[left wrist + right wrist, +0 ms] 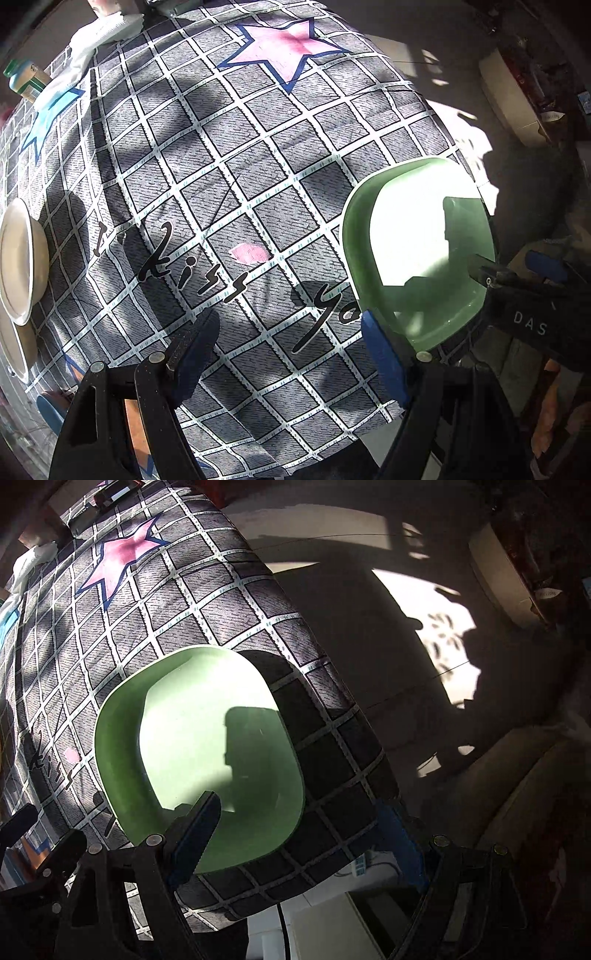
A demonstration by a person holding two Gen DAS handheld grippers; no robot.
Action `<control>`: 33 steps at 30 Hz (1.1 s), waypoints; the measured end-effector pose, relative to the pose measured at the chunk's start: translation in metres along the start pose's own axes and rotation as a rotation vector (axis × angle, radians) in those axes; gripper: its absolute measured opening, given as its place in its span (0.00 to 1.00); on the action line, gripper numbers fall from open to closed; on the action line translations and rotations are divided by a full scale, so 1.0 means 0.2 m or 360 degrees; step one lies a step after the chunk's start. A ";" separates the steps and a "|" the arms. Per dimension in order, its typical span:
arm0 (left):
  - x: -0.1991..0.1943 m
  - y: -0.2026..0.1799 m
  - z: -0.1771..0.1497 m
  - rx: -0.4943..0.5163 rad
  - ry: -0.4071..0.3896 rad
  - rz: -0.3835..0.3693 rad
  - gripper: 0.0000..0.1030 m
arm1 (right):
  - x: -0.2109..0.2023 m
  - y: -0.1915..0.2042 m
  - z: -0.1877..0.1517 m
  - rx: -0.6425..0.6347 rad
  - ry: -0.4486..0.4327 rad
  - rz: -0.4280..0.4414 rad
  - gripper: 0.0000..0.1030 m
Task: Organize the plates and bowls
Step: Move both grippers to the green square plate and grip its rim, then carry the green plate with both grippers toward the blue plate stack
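Note:
A green squarish plate (417, 254) lies near the table's right edge; it also shows in the right wrist view (199, 746). My right gripper (299, 830) is open, its left finger over the plate's near rim and its right finger beyond the table edge. My left gripper (291, 354) is open and empty above the cloth, its right fingertip (384, 358) beside the green plate's near-left rim. Two cream plates (20, 258) sit at the far left edge.
The table wears a grey checked cloth (236, 177) with pink and blue stars. A bottle (27, 79) and white cloth (99, 33) lie at the far left corner. Floor and a white appliance (502, 576) lie beyond the right edge.

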State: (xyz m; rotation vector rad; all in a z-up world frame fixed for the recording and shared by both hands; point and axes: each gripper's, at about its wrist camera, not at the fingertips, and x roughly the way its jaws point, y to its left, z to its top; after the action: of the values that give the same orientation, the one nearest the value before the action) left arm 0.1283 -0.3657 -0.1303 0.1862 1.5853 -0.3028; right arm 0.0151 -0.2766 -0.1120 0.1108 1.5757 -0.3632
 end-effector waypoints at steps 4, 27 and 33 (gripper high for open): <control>0.10 -0.10 0.07 0.0007 0.0045 0.0051 0.80 | -0.01 -0.26 0.18 -0.0091 -0.0003 -0.0064 0.84; 0.17 0.39 -0.13 -0.0147 0.0115 0.0181 0.80 | -0.12 -0.04 0.34 -0.0403 0.0079 0.0068 0.85; 0.15 0.66 -0.27 -0.0290 0.0129 0.0185 0.80 | -0.17 0.19 0.24 -0.0527 0.0082 0.0099 0.84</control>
State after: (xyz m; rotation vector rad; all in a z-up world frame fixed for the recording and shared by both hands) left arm 0.1158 -0.2250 -0.1689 0.1500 1.6654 -0.0601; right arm 0.0747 -0.2494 -0.0855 -0.0871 1.6587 -0.0476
